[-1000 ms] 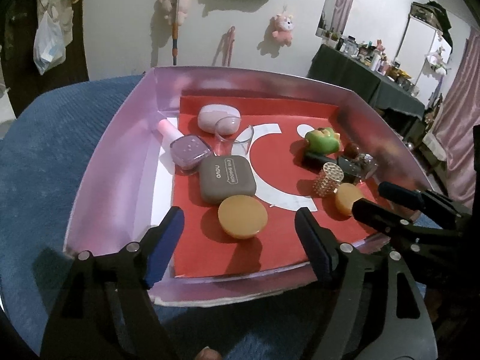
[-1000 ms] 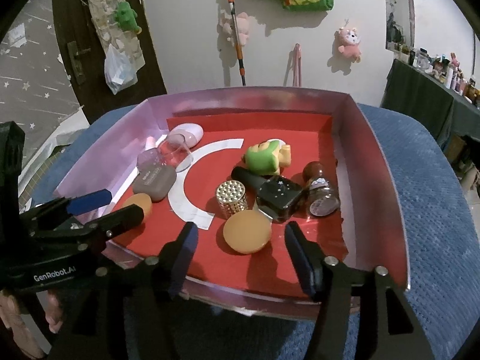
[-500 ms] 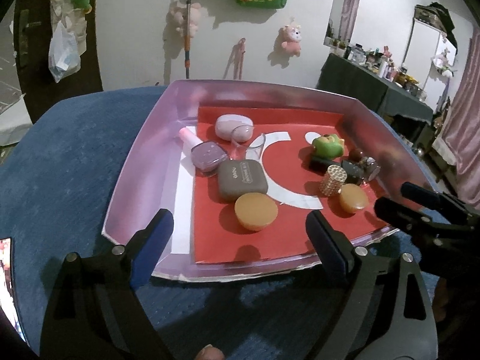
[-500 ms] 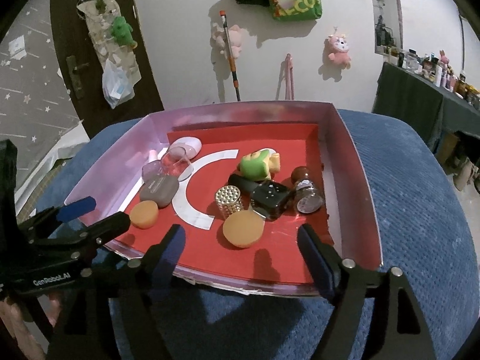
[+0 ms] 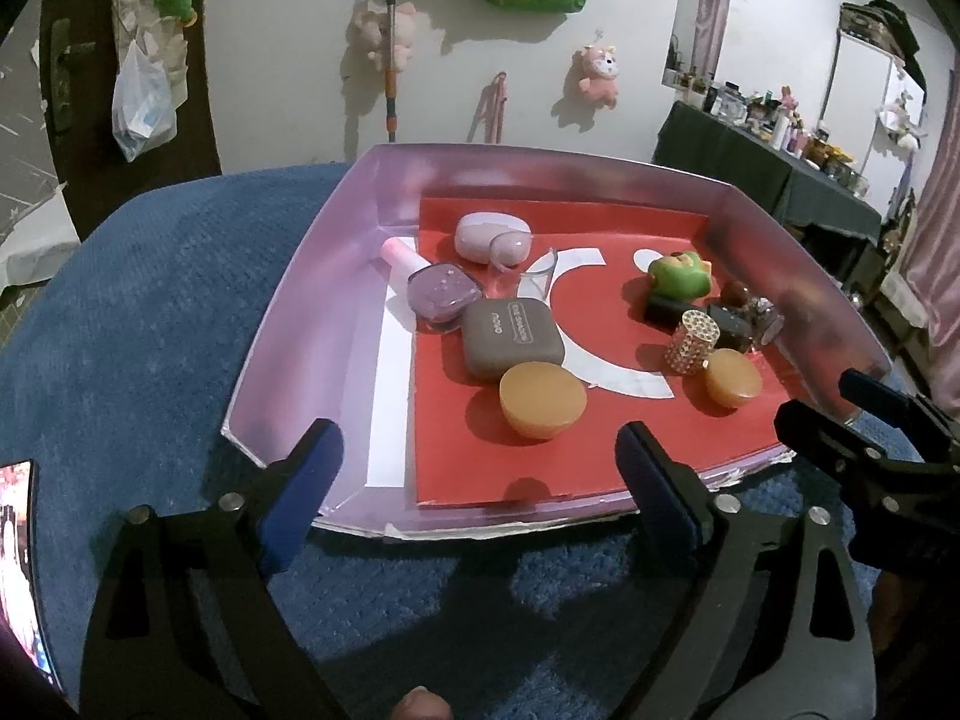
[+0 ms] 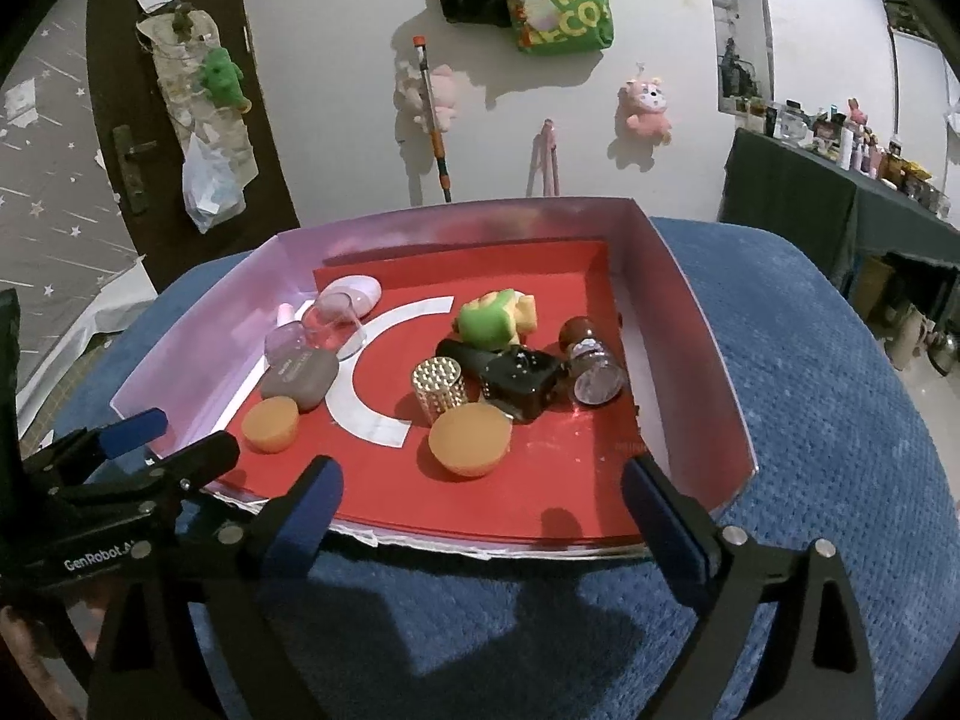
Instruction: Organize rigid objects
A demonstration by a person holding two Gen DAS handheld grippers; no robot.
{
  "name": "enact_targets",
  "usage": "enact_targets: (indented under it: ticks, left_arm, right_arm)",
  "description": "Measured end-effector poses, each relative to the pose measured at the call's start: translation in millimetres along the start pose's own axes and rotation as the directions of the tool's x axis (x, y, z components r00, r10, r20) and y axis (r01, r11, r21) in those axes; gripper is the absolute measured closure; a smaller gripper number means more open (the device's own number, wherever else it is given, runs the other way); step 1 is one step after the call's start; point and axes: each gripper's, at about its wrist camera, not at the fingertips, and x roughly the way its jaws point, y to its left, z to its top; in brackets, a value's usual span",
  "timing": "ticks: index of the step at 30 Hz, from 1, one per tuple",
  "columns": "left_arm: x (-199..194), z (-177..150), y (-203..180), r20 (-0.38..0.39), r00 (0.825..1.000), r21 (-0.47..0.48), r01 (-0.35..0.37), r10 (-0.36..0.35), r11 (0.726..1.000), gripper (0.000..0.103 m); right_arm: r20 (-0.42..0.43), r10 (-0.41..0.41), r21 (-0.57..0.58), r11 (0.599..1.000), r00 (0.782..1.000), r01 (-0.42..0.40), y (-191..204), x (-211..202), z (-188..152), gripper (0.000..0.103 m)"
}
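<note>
A pink-walled tray [image 5: 312, 276] with a red floor [image 6: 540, 492] sits on a blue cushion. It holds two orange round pucks [image 5: 543, 399] [image 6: 471, 438], a grey eye-shadow case [image 5: 513, 339], a purple bottle [image 5: 441, 297], a clear cup [image 5: 510, 252], a lilac oval case [image 5: 480, 231], a green toy [image 6: 489, 321], a gold studded cylinder [image 6: 441, 387], a black bottle [image 6: 519, 378] and a small brown jar [image 6: 591, 369]. My left gripper [image 5: 480, 501] is open and empty, in front of the tray's near edge. My right gripper [image 6: 486, 507] is open and empty, also before the near edge.
The blue cushion [image 6: 810, 420] surrounds the tray on all sides. A phone screen [image 5: 18, 564] lies at the left edge. A wall with plush toys [image 6: 645, 105] stands behind; a dark table with bottles [image 6: 840, 180] is at the far right.
Both grippers have pulled back and up from the tray, from over its near floor to in front of its edge. The objects in the tray have not moved.
</note>
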Motion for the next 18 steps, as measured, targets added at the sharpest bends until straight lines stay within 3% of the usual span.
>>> enact_targets:
  ticks: [6, 18]
  left_arm:
    - [1.7, -2.8, -3.3, -0.001, 1.000, 0.022, -0.027, 0.027, 0.999, 0.007]
    - [5.1, -4.9, -3.1, -0.017, 1.000, 0.010, -0.015, 0.015, 1.000, 0.007]
  right_arm:
    - [0.001, -0.010, -0.014, 1.000, 1.000, 0.010, 1.8, 1.0, -3.8, 0.001]
    - [-0.001, -0.009, -0.020, 1.000, 1.000, 0.009, 2.0, 2.3, -5.0, 0.001]
